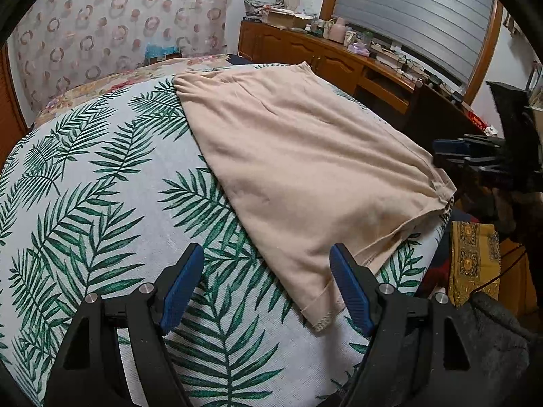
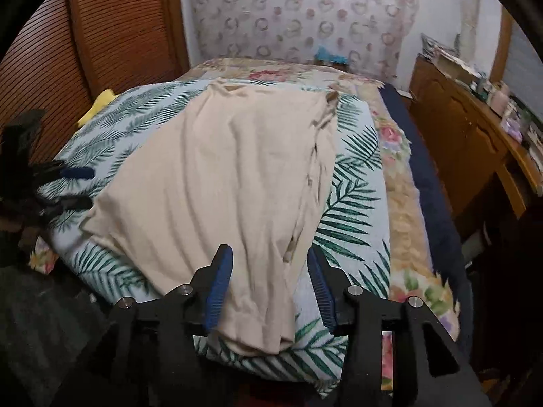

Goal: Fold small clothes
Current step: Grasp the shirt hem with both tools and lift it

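A beige garment (image 1: pixel 298 169) lies spread flat on a palm-leaf sheet (image 1: pixel 101 186) on the bed. My left gripper (image 1: pixel 266 264) is open just above the garment's near corner, which lies between the blue pads. My right gripper (image 2: pixel 271 268) is open and straddles the garment's (image 2: pixel 230 176) near end, its pads apart on either side of the cloth. The right gripper also shows in the left wrist view (image 1: pixel 451 156), open at the garment's right edge. The left gripper shows in the right wrist view (image 2: pixel 78 186), open at the garment's left corner.
The leaf sheet (image 2: pixel 353 203) lies over a floral bedspread (image 2: pixel 400 203). A wooden dresser (image 1: pixel 322 54) with clutter stands to the right of the bed. A louvred wooden door (image 2: pixel 112 34) is at the left. A yellow cloth (image 2: pixel 96 105) lies at the bed's far left.
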The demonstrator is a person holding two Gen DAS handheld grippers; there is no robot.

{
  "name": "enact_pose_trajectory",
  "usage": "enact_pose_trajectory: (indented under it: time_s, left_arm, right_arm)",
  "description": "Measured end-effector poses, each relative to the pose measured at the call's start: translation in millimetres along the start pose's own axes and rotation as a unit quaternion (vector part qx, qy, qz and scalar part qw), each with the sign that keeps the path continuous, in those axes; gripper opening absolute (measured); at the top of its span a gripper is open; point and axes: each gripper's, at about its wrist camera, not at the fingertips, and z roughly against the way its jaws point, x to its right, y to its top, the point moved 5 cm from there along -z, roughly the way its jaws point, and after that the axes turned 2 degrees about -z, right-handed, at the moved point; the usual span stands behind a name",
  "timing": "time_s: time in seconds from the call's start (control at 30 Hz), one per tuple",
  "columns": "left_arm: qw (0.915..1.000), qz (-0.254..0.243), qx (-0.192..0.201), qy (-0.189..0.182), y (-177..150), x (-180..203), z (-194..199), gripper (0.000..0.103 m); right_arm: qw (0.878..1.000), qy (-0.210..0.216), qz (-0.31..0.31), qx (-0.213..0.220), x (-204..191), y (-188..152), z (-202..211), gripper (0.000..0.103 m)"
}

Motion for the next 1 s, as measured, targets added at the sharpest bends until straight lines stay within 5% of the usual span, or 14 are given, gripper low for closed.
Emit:
enact_pose_trajectory:
  time_s: [0.37, 0.7, 0.8, 0.9, 1.0]
  left_arm:
    - [0.9999, -0.009, -0.009, -0.01, -2, 9, -9, 0.07]
    - [0.9989, -0.014, -0.016, -0.042, -7, 20, -12, 0.036]
    - [0.9986, -0.017, -0.018, -0.047, -9, 23, -12, 0.033]
    - [0.9981, -0.02, -0.019, -0.056, -8, 25, -12, 0.019]
    - [0.9978, -0.027, -0.019, -0.058, -8, 28, -10, 0.005]
  right_arm:
    - [0.999, 0.022, -0.035, -0.025, 5, -21, -41, 0.048]
    - [0.999, 0.035, 0.001, -0.024, 5, -26, -37, 0.048]
    - [0.999, 0.033, 0.012, -0.024, 3, -27, -37, 0.035]
    - [0.999, 0.033, 0.017, -0.023, 3, -28, -36, 0.014]
    - [0.999, 0.045, 0.013, -0.024, 4, -28, -33, 0.005]
